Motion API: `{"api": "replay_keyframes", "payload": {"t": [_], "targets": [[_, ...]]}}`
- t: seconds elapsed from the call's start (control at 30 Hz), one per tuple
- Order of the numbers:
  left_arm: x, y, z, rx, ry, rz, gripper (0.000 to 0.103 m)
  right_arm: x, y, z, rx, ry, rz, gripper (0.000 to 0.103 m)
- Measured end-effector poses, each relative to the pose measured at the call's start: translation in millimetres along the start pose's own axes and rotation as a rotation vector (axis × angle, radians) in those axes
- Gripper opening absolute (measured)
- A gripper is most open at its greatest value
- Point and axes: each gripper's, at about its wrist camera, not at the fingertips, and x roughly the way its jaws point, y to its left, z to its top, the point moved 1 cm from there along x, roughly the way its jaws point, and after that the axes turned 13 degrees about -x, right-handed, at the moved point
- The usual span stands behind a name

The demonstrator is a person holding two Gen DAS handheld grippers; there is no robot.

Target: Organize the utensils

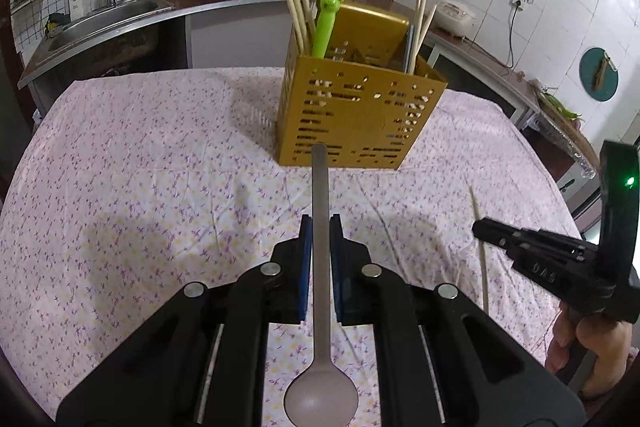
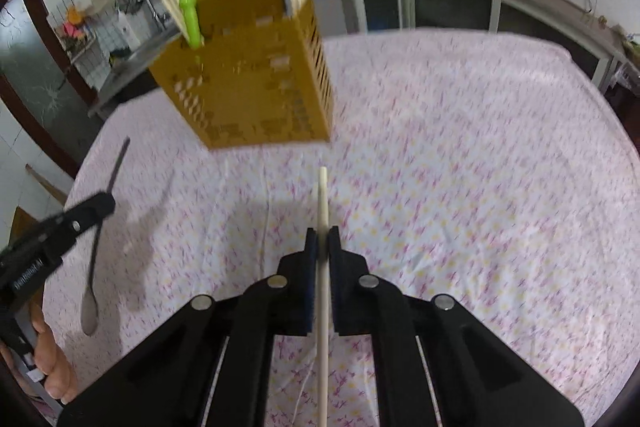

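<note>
Then your left gripper (image 1: 321, 227) pinched the spoon (image 1: 320, 307) and your right gripper (image 2: 322, 239) the chopstick (image 2: 323, 267), both pointing lengthwise toward the holder (image 1: 360, 115) ahead.

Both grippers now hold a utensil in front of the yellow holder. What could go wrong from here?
The spoon is gripped mid-handle, its heavy bowl hanging behind the left gripper, so it may swivel. The chopstick in the right gripper is thin and could slip. Either could strike chopsticks already in the holder.
</note>
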Motion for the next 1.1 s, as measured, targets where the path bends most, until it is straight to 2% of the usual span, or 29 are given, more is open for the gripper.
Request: {"api": "replay_keyframes", "payload": {"t": [0.13, 0.27, 0.53, 0.67, 0.8, 0.9, 1.1], "targets": [[-4, 0, 0, -0.006, -0.024, -0.018, 0.008, -22, -7, 10, 0.004, -0.105, 0.006, 0.006], [-8, -4, 3, -0.005, -0.047, -0.032, 0.008, -36, -6, 21, 0.001, -0.171, -0.007, 0.006], [-24, -21, 24, 0.027, -0.109, -0.042, 0.004, -74, -6, 54, -0.029, -0.338, -0.039, 0.006], [-34, -27, 35, 0.043, -0.132, -0.038, 0.003, -84, -5, 71, -0.045, -0.375, -0.047, 0.006], [-13, -21, 38, 0.026, -0.04, -0.01, 0.003, -80, -3, 74, -0.047, -0.361, -0.026, 0.006], [13, -12, 35, -0.007, 0.023, 0.012, 0.003, -64, -3, 69, -0.062, -0.311, -0.019, 0.006], [66, 10, 34, -0.09, 0.124, 0.055, 0.007, -44, -19, 62, -0.046, -0.257, -0.052, 0.006]]}}
